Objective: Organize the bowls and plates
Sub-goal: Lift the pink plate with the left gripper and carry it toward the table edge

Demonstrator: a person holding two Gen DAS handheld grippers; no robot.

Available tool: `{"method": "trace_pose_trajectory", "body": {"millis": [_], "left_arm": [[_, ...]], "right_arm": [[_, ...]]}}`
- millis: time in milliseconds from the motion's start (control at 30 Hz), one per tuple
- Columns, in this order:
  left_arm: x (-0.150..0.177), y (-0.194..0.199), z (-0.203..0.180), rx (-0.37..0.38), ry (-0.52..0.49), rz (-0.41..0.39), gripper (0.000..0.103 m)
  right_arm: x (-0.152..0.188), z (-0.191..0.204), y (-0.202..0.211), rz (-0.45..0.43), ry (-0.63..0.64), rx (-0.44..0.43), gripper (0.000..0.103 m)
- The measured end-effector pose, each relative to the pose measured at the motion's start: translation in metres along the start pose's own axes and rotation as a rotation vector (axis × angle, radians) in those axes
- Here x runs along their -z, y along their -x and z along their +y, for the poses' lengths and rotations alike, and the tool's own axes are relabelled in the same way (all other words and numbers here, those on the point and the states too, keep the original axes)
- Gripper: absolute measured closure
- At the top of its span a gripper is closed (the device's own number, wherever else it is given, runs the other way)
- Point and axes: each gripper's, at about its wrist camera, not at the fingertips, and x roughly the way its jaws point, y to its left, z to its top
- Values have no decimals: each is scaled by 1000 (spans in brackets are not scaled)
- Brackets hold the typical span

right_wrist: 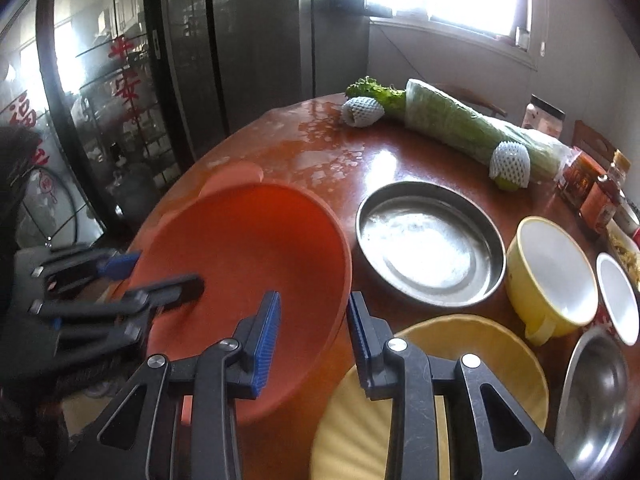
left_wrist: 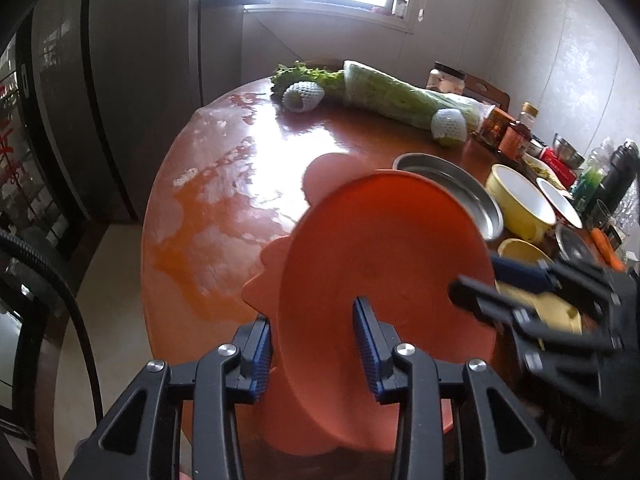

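Observation:
An orange plastic bowl (left_wrist: pixel 380 240) (right_wrist: pixel 248 248) with a scalloped rim sits at the near edge of the round brown table (right_wrist: pixel 320 152) and looks tilted. My left gripper (left_wrist: pixel 312 316) (right_wrist: pixel 166 270) is shut on its near left rim, one blue pad inside and one outside. My right gripper (right_wrist: pixel 314 298) (left_wrist: pixel 484 280) is shut on the right rim in the same way. To the right lie a steel plate (right_wrist: pixel 430 244) (left_wrist: pixel 460 188), a yellow bowl (right_wrist: pixel 556 272) with a white inside, and a pale yellow dish (right_wrist: pixel 460 344) under my right gripper.
A small white bowl (right_wrist: pixel 618 296) and a steel bowl (right_wrist: pixel 596 396) stand at the right edge. A wrapped cabbage (right_wrist: pixel 452 124), greens and two netted fruits lie at the back. Jars and bottles (right_wrist: pixel 596 200) crowd the far right. A dark fridge (right_wrist: pixel 240 40) stands left of the table.

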Motion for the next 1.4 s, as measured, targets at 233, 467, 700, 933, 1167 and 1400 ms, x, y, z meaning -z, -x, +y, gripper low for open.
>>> {"method": "trace_pose_trajectory", "body": {"millis": [233,467,700,933,1167,1400], "left_arm": [[-19,-23,9,-21,-20,23,65],[-35,-41,15,-8,-27,31,64],[-45,-52,12,-1,-44,23,62],[-45,-56,10,1,-65,18,60],[-43,-54,14,16,-61,21,58],[-41,-52,17,5,-56,16,58]], "right_arm": [[7,9,-2,23,-35,-10,66],[10,15,-5,42,-35,-22,65],[9,11,-9,57,-70,-58,61],[7,-1,-10,65,-161,-138,54],[5,-4,-6,52,-183,-94,47],[4,-6,-2,50,-195,-99,44]]}}
